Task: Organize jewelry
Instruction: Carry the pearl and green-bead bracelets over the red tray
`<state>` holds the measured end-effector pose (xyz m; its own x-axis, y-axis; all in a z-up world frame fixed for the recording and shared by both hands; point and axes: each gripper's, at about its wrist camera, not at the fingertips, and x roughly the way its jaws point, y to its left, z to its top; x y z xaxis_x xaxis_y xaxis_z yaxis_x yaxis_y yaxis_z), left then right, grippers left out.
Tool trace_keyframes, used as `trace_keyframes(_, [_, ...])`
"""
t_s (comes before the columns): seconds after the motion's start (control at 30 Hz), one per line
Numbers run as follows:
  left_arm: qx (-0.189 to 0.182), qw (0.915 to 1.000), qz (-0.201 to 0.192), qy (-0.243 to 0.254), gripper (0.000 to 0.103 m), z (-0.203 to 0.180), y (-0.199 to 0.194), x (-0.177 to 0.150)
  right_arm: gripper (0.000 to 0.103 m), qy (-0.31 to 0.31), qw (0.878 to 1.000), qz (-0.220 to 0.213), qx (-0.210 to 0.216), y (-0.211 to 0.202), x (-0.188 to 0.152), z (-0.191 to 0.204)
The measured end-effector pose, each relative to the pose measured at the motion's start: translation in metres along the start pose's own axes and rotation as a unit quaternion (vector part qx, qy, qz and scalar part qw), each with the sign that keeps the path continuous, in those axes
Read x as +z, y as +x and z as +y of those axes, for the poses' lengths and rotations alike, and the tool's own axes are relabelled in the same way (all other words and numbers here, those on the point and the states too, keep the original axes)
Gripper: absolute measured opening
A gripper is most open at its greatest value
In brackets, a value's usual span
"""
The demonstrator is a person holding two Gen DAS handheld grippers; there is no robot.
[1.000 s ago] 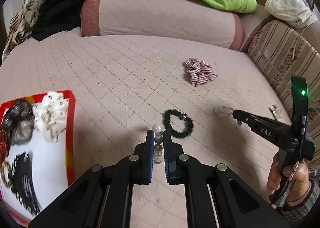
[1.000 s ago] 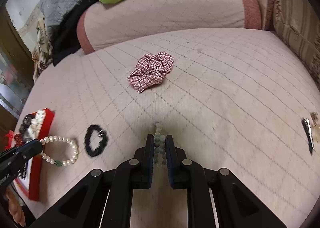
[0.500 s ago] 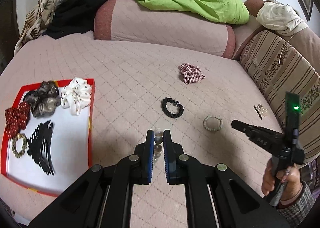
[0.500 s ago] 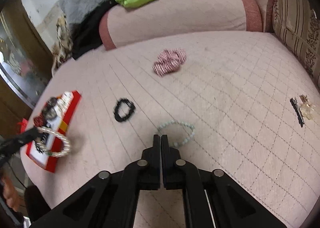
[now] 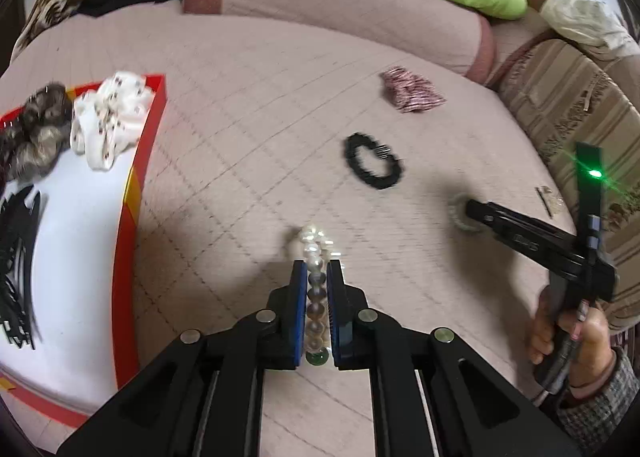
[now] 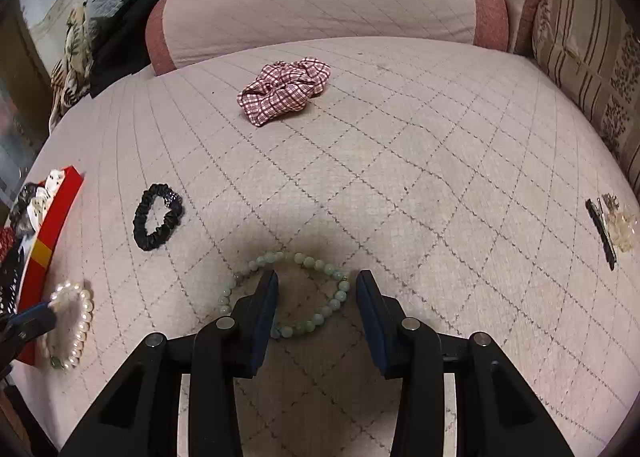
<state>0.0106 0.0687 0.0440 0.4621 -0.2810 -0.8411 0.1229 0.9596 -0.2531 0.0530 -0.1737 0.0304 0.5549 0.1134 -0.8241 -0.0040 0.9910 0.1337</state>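
My left gripper (image 5: pixel 317 269) is shut on a white pearl bracelet (image 5: pixel 315 253), held above the bed just right of the red-rimmed white tray (image 5: pixel 132 217); the bracelet also shows in the right wrist view (image 6: pixel 74 323). My right gripper (image 6: pixel 317 283) is open and low over a pale green bead bracelet (image 6: pixel 286 293) that lies on the bed between and around its fingers. A black scrunchie (image 6: pixel 157 221) lies left of it, also in the left wrist view (image 5: pixel 372 165). A red checked scrunchie (image 6: pixel 286 91) lies farther back.
The tray holds a white scrunchie (image 5: pixel 110 121), a brown scrunchie (image 5: pixel 34 137) and black hair pieces (image 5: pixel 18 257). A black hair clip and a clear trinket (image 6: pixel 608 229) lie at the right. A bolster (image 6: pixel 320 5) and striped cushion (image 6: pixel 592 49) border the bed.
My right gripper has opened and dropped down over the green bracelet. My left gripper has come lower and closer to the tray, still holding the pearl bracelet.
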Motion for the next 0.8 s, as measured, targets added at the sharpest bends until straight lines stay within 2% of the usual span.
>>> trace_keyframes(0.1, [0.002, 0.9999, 0.011, -0.011, 0.022, 0.009, 0.011, -0.003, 0.044, -0.014, 1.0, -0.007, -0.006, 0.002, -0.003, 0.002])
trace_keyframes(0.2, [-0.006, 0.9999, 0.006, -0.014, 0.023, 0.013, 0.014, -0.004, 0.044, -0.015, 1.0, -0.011, -0.009, 0.002, -0.004, 0.004])
trace_keyframes(0.3, [-0.008, 0.9999, 0.004, -0.007, 0.03, 0.009, 0.015, -0.003, 0.044, -0.015, 1.0, -0.016, -0.012, 0.002, -0.006, 0.005])
trace_keyframes(0.37, [0.002, 1.0, 0.001, 0.001, 0.03, 0.004, 0.017, -0.003, 0.041, -0.021, 1.0, -0.018, -0.015, 0.002, -0.005, 0.007])
trace_keyframes(0.4, [0.01, 0.9999, 0.0, 0.009, 0.03, 0.001, 0.018, -0.004, 0.035, -0.023, 0.999, -0.019, -0.016, 0.002, -0.005, 0.008])
trace_keyframes(0.47, [0.03, 0.9992, 0.002, 0.026, 0.029, -0.007, 0.02, -0.005, 0.02, -0.028, 0.999, -0.02, -0.014, 0.002, -0.004, 0.011])
trace_keyframes(0.5, [0.04, 0.9987, 0.003, 0.033, 0.024, -0.009, 0.02, -0.005, 0.008, -0.03, 0.999, -0.02, -0.012, 0.002, -0.003, 0.012])
trace_keyframes(0.53, [0.051, 0.9978, 0.006, 0.041, 0.008, -0.011, 0.02, -0.004, 0.007, -0.03, 0.999, -0.019, -0.008, 0.001, -0.002, 0.013])
trace_keyframes(0.63, [0.026, 0.999, 0.017, 0.033, 0.009, -0.01, 0.013, -0.002, 0.006, -0.02, 1.0, -0.018, 0.007, -0.004, 0.003, 0.014])
trace_keyframes(0.8, [0.017, 0.9994, -0.003, 0.031, 0.009, -0.016, -0.015, -0.003, 0.006, -0.014, 0.999, -0.035, 0.029, -0.029, 0.003, 0.019])
